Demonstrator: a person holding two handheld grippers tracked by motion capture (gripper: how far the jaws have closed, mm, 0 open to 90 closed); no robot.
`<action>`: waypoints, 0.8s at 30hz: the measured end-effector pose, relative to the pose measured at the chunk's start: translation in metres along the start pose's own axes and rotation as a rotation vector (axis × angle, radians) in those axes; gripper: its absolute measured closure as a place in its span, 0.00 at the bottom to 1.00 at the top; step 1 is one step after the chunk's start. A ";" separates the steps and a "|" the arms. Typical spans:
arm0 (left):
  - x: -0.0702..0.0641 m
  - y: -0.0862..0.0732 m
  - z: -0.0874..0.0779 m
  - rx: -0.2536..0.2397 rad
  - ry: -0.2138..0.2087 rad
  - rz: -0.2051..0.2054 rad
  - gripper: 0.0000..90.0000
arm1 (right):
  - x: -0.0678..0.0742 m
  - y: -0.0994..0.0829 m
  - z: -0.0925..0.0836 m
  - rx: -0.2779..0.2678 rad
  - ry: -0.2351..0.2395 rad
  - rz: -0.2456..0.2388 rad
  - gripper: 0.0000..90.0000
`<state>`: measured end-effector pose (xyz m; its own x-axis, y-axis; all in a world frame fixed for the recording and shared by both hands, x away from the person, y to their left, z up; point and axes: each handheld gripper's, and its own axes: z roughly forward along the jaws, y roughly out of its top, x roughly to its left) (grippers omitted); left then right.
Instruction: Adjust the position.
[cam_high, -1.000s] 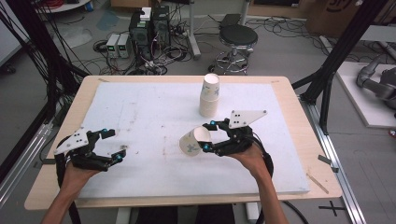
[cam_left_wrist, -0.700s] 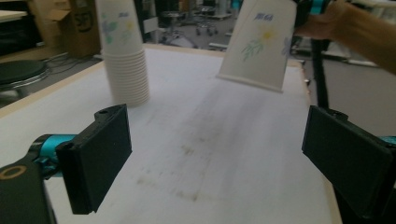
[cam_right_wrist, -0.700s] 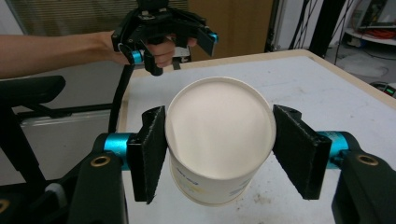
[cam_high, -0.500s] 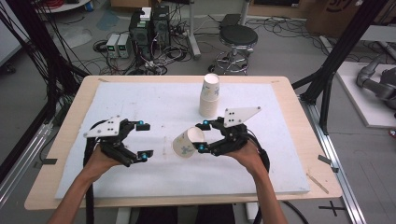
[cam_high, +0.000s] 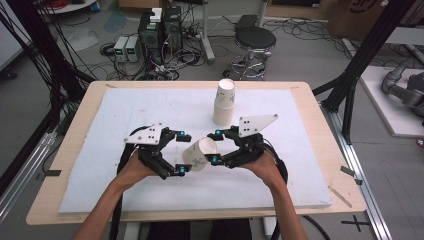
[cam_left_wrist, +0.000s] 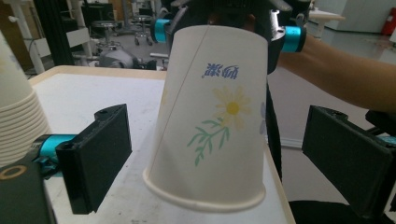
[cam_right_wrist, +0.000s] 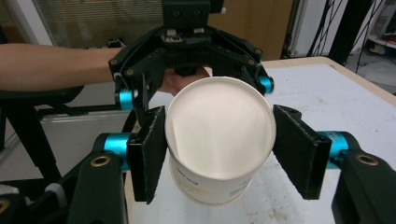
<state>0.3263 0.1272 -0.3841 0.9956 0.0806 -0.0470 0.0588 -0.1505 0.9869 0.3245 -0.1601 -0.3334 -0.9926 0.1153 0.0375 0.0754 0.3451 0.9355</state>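
Near the front middle of the white-covered worktop (cam_high: 100, 130), a paper cup (cam_high: 200, 153) is held on its side above the surface, between the two grippers; the right gripper (cam_high: 216, 146) has it, and the left gripper (cam_high: 183, 151) faces it from the other end; in the high view the cup's open mouth points up and to the right, toward the right gripper, while its closed base is turned toward the left one.

From the right gripper view, the cup's round rim (cam_right_wrist: 219, 123) sits squarely between that gripper's two black fingers (cam_right_wrist: 150, 151); the left-hand finger touches the wall of the cup, while a narrow gap shows at the right-hand finger, so whether it presses the cup I cannot tell; the left gripper and the hand behind it show beyond the cup.

From the left gripper view, the cup (cam_left_wrist: 212, 112), printed with a yellow daisy and blue characters, hangs between the left gripper's fingers (cam_left_wrist: 95, 156) with clear space on either side; those fingers stand wide apart and touch nothing; the cup's far end is gripped by the right gripper at the top of that view.

Farther back on the worktop, a stack of paper cups (cam_high: 224, 102) stands upright, well apart from both grippers.
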 end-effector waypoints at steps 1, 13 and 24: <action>0.000 0.000 0.000 0.000 0.000 0.000 0.09 | 0.000 0.000 0.000 0.000 0.000 0.000 0.42; 0.005 -0.007 0.016 0.018 -0.039 0.009 0.13 | 0.001 0.002 0.001 -0.012 0.023 -0.005 0.42; 0.004 -0.008 0.017 0.028 -0.060 0.031 0.25 | 0.001 0.002 0.001 -0.026 0.034 -0.008 0.42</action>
<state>0.3308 0.1121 -0.3946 0.9995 0.0167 -0.0268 0.0294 -0.1792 0.9834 0.3238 -0.1587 -0.3321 -0.9959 0.0807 0.0417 0.0656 0.3215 0.9446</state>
